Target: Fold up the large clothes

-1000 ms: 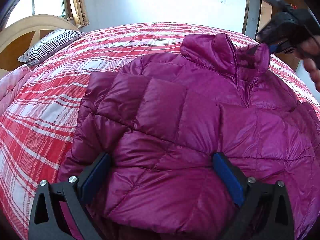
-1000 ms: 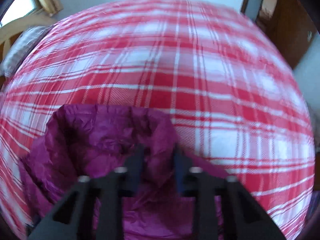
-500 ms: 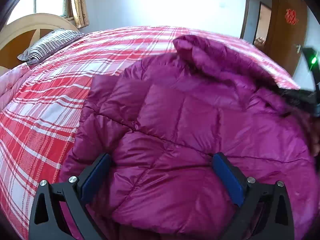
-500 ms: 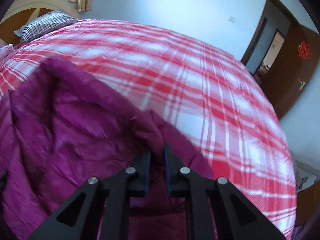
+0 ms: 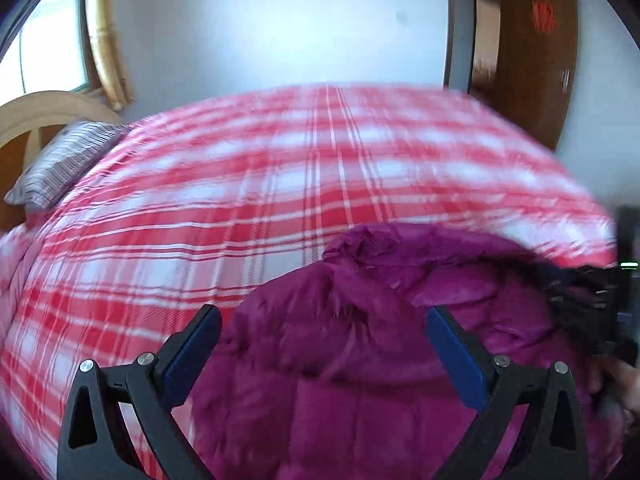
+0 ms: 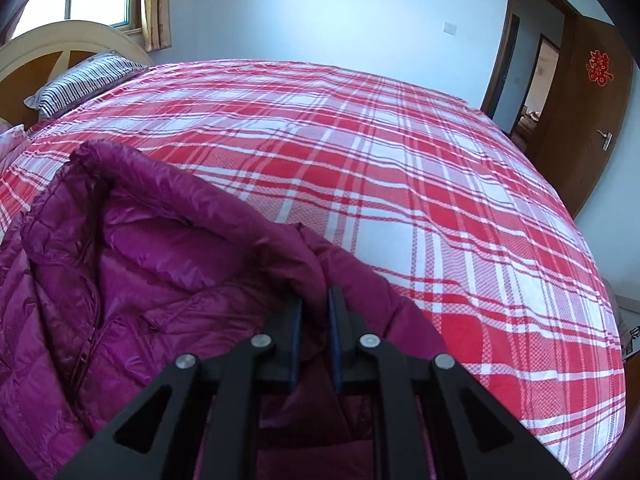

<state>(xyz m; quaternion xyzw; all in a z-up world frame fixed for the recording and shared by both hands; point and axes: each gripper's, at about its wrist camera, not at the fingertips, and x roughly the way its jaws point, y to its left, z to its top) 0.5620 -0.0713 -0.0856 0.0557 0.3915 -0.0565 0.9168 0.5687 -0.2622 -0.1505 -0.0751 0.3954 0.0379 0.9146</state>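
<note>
A magenta puffer jacket lies bunched on a red-and-white plaid bedspread, framed by the spread-apart fingers of the left gripper. A striped pillow rests by the wooden headboard; the view is blurred.

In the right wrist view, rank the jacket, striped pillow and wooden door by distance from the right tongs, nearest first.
1. Purple jacket, clamped in the right tongs.
2. Striped pillow, far left by the headboard.
3. Wooden door, far right beyond the bed; close to the pillow's distance, so this order is uncertain.
</note>
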